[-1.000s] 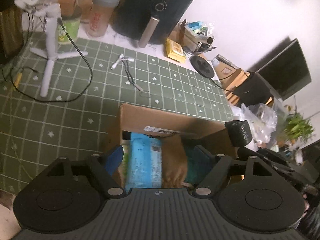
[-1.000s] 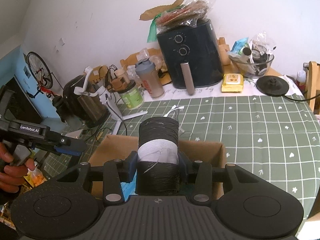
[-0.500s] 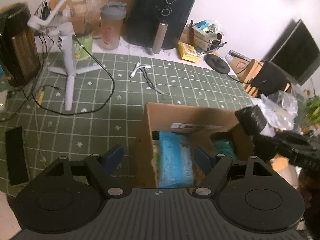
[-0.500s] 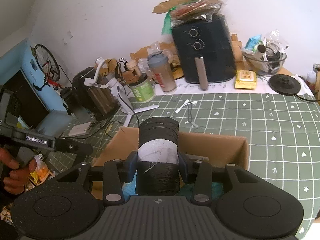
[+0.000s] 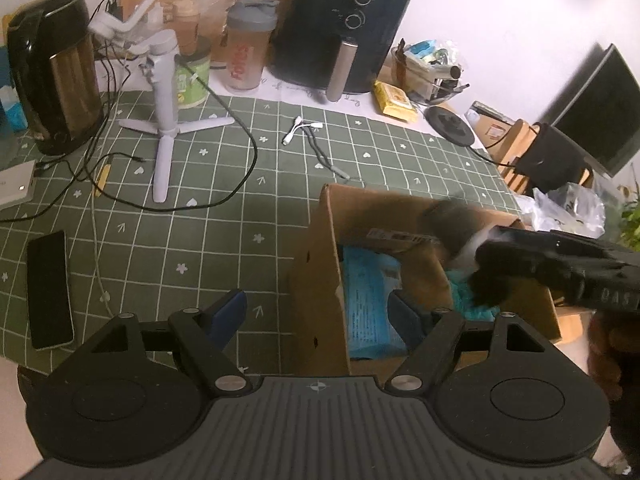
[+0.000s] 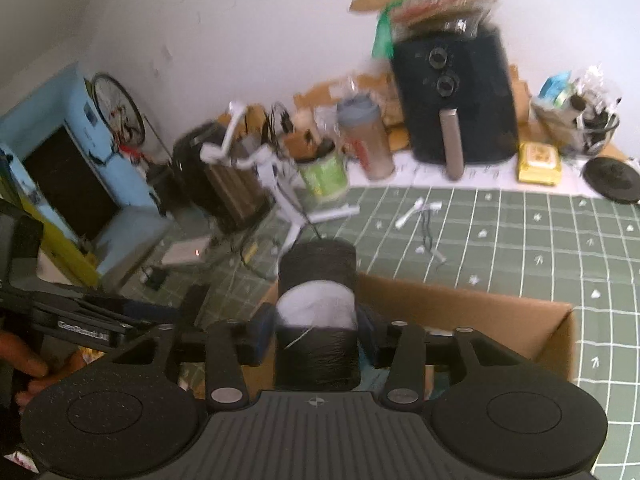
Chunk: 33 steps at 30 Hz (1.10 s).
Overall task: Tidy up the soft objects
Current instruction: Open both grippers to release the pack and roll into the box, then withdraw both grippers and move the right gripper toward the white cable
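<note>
In 1 box (image 5: 316, 264), 1 blue pkt (image 5: 366, 300), 1 black roll (image 6: 316, 312)

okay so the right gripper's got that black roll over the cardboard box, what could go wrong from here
Two risks stand out. The right gripper jaws are opening with the black roll between them, near the cardboard box wall rather than its middle, so the roll may catch the rim and tumble onto the green mat. The box already holds a blue packet and teal fabric, so the roll might sit high and roll out.
</note>
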Each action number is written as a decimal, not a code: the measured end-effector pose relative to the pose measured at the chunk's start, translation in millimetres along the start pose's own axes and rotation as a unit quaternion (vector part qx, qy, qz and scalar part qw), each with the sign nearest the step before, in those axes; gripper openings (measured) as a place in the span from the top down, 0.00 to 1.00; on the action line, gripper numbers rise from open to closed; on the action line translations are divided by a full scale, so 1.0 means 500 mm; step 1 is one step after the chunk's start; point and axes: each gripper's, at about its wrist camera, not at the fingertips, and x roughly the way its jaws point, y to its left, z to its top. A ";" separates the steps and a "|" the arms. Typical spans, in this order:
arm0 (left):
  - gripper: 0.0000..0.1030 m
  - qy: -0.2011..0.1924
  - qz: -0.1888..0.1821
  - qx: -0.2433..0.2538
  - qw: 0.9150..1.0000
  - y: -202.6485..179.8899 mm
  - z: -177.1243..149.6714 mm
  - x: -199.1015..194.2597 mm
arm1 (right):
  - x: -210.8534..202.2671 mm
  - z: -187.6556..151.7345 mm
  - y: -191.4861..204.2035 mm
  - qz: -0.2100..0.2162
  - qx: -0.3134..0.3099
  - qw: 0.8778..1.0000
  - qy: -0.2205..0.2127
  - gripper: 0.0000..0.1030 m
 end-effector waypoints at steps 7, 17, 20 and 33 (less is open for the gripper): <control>0.25 -0.001 -0.001 -0.007 1.000 0.006 0.001 0.000 | 0.017 -0.007 0.002 -0.019 -0.015 0.999 0.028 0.02; 0.25 -0.003 -0.011 0.003 1.000 -0.005 0.022 0.013 | -0.008 -0.016 -0.035 -0.043 0.000 0.999 0.025 0.00; 0.25 -0.002 -0.016 0.012 1.000 -0.015 0.032 0.021 | -0.018 -0.016 -0.046 -0.052 0.004 0.998 0.021 0.00; 0.25 -0.003 -0.033 0.041 0.999 -0.049 0.076 0.048 | -0.061 -0.003 -0.127 -0.103 0.027 0.994 0.002 0.00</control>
